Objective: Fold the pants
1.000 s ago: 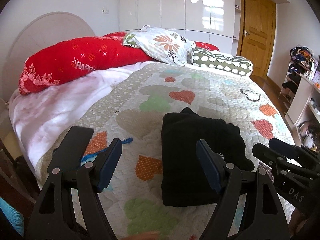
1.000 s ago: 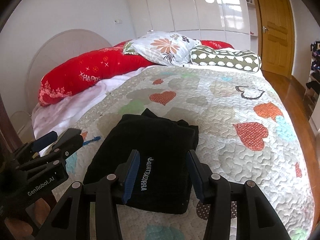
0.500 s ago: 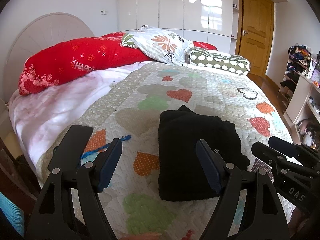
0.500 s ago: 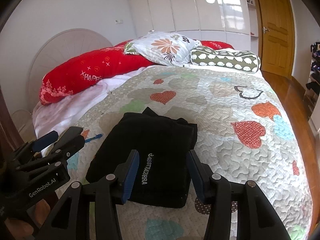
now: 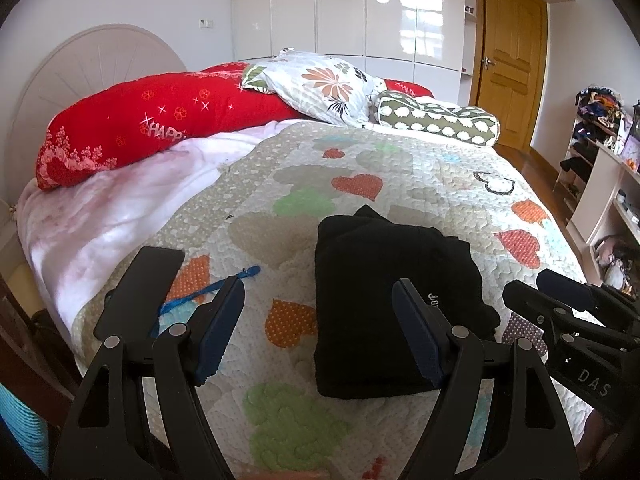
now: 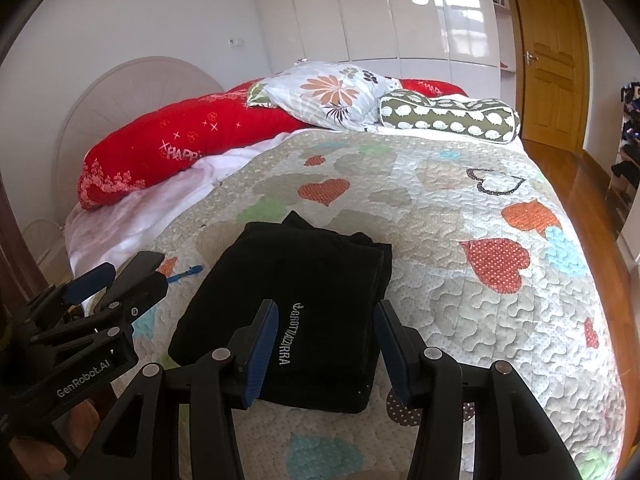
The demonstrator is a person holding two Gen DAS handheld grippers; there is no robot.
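The black pants (image 5: 384, 304) lie folded into a compact rectangle on the heart-patterned quilt (image 5: 360, 160), near the bed's front edge. White lettering shows on the top fold of the pants (image 6: 304, 292). My left gripper (image 5: 318, 300) hovers wide open just left of the bundle, its right finger in front of the fabric. My right gripper (image 6: 326, 312) hangs over the near edge of the pants, half open, with nothing pinched. Each gripper also shows in the other's view: the right gripper (image 5: 560, 296) and the left gripper (image 6: 108, 280).
A red bolster (image 5: 160, 128), a floral pillow (image 5: 320, 84) and a green dotted bolster (image 5: 436, 120) lie at the headboard end. A white sheet (image 5: 112, 216) covers the left side. A small blue item (image 5: 208, 288) rests on the quilt. Shelves (image 5: 600, 168) stand at right.
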